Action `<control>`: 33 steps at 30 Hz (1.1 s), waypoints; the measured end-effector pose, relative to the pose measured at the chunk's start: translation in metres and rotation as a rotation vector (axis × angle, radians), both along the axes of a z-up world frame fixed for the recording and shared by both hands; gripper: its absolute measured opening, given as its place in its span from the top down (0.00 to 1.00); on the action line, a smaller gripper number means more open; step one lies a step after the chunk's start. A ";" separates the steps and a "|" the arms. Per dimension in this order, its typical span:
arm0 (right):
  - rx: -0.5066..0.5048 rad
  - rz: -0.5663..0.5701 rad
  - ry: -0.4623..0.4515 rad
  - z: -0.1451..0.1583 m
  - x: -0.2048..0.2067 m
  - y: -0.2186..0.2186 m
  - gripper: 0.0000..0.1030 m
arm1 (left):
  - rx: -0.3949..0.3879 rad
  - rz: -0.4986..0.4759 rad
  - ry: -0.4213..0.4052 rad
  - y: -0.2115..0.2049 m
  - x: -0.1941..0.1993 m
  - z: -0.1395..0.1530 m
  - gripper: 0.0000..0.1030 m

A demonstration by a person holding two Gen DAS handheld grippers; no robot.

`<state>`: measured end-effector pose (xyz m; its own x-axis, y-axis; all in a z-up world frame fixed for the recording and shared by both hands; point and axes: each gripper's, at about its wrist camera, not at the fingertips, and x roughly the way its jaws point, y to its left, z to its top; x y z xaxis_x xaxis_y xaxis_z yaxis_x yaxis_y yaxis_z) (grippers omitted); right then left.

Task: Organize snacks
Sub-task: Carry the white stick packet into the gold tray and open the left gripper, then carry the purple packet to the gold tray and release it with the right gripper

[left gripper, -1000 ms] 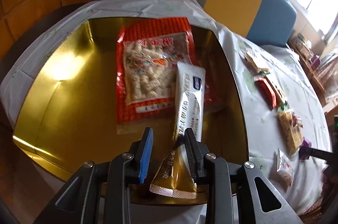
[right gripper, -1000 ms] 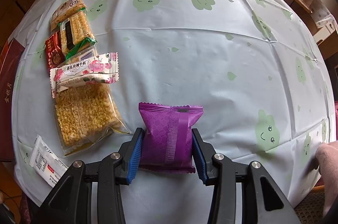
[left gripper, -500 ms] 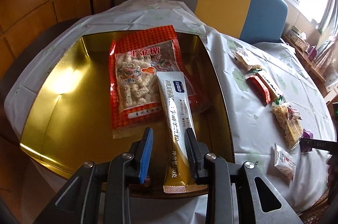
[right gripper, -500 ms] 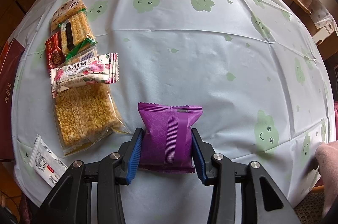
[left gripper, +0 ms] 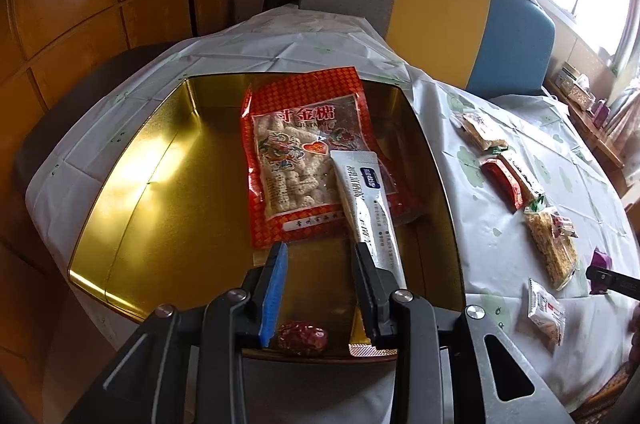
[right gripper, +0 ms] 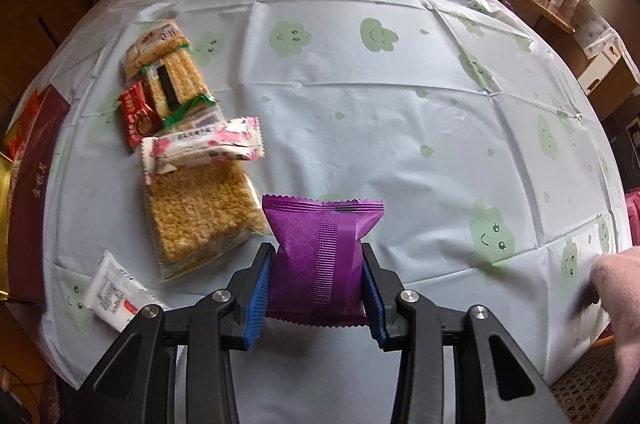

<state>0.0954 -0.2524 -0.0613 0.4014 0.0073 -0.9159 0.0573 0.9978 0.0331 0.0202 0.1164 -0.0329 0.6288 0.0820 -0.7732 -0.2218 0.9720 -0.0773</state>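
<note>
While the gold tray [left gripper: 132, 208] fills the left and middle of the left wrist view, the left gripper [left gripper: 320, 288] sits at the bottom center above its near edge, fingers spread with nothing pinched; the jaws have just opened a bit more. A small red wrapped candy [left gripper: 303, 339] shows low between the fingers at the tray's edge. Just right of it, the long white stick packet [left gripper: 368, 208] lies slanted in the tray, its lower end hidden behind the right finger [left gripper: 366, 288], its top overlapping the big red snack bag [left gripper: 304, 160] in the middle. Further right, on the tablecloth [left gripper: 480, 224], there's a row of small snacks.

Over in the right wrist view, the loose snacks sit center left: a yellow crispy bar [right gripper: 200, 212], a pink packet [right gripper: 204, 144] across its top. Bottom center, the right gripper [right gripper: 318, 288] is pinching the purple pouch [right gripper: 320, 256] by its sides, and the jaws have just squeezed in a little tighter.
</note>
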 end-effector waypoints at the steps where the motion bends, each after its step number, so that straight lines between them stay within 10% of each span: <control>1: 0.011 0.012 -0.020 0.005 -0.003 0.005 0.60 | -0.003 0.008 -0.002 0.002 -0.001 0.000 0.67; 17: 0.343 0.522 -0.140 0.058 -0.021 0.181 0.60 | -0.006 0.172 -0.023 0.049 -0.010 0.003 0.67; 33: 0.292 0.770 -0.015 0.013 -0.021 0.323 0.56 | -0.002 0.273 -0.017 0.083 -0.017 -0.003 0.67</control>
<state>0.0742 0.0701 -0.0486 0.1992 0.5225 -0.8290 -0.6418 0.7089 0.2925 0.0031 0.1994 -0.0360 0.5965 0.2483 -0.7633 -0.4740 0.8764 -0.0853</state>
